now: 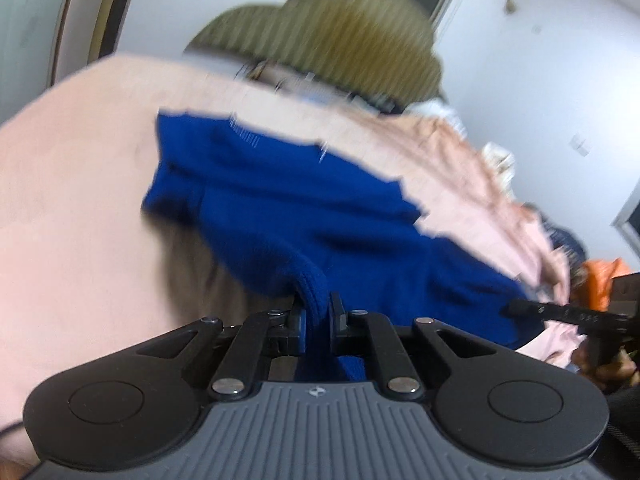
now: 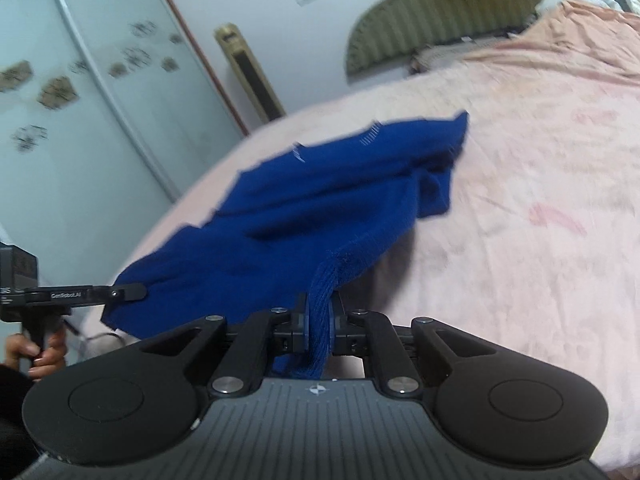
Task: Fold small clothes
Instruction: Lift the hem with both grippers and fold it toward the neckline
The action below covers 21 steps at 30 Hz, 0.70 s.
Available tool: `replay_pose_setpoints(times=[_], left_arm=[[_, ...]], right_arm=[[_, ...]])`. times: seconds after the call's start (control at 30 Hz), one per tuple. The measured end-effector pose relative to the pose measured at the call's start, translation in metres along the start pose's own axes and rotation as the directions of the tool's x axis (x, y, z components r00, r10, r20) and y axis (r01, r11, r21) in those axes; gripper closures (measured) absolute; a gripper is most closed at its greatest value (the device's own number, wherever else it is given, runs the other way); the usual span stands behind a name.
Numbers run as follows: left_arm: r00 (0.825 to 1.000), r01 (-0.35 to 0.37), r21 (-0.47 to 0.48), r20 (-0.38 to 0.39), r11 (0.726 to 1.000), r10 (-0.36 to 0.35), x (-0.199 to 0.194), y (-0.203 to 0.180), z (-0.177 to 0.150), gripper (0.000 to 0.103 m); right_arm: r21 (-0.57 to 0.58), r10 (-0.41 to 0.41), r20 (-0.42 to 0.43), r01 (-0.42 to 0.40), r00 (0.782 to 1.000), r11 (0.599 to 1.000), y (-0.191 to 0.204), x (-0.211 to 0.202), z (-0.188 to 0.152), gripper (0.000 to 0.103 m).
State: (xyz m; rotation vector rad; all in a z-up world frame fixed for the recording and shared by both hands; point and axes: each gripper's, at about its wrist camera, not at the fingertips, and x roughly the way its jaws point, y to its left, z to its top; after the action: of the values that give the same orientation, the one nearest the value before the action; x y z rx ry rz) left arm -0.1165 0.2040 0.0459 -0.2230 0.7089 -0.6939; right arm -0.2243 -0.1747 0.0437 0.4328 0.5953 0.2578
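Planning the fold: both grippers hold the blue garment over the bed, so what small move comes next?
Probably lower it flat onto the pink bedsheet: the left gripper and right gripper each pinch an edge of the blue garment, which hangs rumpled.

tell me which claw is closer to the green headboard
Likely the left, though it's a rough call. The left claw pinches the blue garment with the green headboard straight ahead; the right claw grips it with the headboard farther off, to the upper right.
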Motion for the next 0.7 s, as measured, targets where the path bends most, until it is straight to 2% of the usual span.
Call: replay_pose_setpoints(times=[0.1,0.2,0.3,0.43,0.7], left_arm=[[0.997,0.043,0.017,0.067,0.999,-0.044,-0.026,-0.005,0.004,0.093],[0.993,0.070,0.038,0.092,0.997,-0.073,-0.043,-0.007,0.003,0.093],[0.997,0.038,0.068,0.061,0.997,-0.042,-0.039,-0.009,-0.001,0.093],[0.999,0.017,0.030,0.028,0.999,-0.018,-0.029,-0.001,0.002,0.093],[0.998,-0.047,-0.005,0.037,0.999,0.047,0.001,0.003,0.047,0.093]], right_arm=[[-0.007,0.072,0.020,-0.072,0.997,0.997,0.007,-0.019,0.005,0.091],[-0.029,0.117,0.017,-0.116,0.993,0.993,0.013,-0.035,0.006,0.091],[-0.048,0.107,-0.019,-0.108,0.994,0.993,0.015,-0.039,0.005,0.091],[-0.011,0.102,-0.047,-0.103,0.994,0.995,0.011,-0.034,0.005,0.091],[0.054,0.080,0.061,-0.084,0.995,0.995,0.001,-0.008,0.038,0.091]])
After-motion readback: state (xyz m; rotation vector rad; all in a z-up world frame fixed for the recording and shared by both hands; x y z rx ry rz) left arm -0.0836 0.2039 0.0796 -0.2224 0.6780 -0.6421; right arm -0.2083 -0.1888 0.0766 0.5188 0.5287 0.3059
